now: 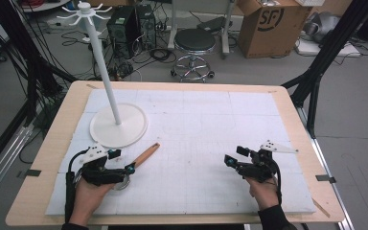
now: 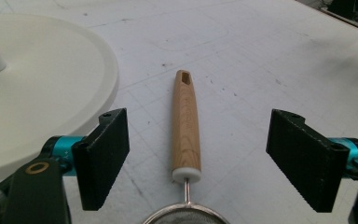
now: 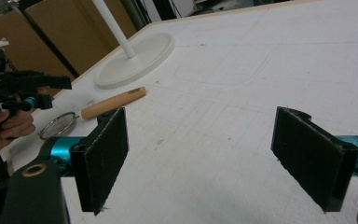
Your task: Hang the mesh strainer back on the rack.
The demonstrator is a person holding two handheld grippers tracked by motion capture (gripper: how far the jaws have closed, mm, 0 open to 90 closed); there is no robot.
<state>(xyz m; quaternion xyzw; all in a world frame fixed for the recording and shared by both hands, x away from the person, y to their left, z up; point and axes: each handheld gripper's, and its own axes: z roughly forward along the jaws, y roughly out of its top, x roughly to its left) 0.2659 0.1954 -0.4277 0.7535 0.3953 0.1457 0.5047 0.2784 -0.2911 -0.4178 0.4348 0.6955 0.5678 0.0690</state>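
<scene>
A small mesh strainer with a wooden handle (image 1: 146, 155) lies on the white mat, handle pointing toward the far right. My left gripper (image 1: 122, 161) hovers open right over it. In the left gripper view the handle (image 2: 185, 126) lies between the wide-apart jaws, touching neither, and the mesh rim (image 2: 186, 217) peeks in at the bottom edge. My right gripper (image 1: 235, 155) is open and empty over bare mat at the right. The right gripper view shows the strainer (image 3: 113, 102) and the left gripper (image 3: 32, 91) far off at the left.
A white hook stand (image 1: 100, 62) rises from its round base (image 1: 118, 125) at the mat's back left, just beyond the left gripper. The white mat (image 1: 201, 120) covers a wooden table (image 1: 52, 139). A stool and boxes stand on the floor beyond.
</scene>
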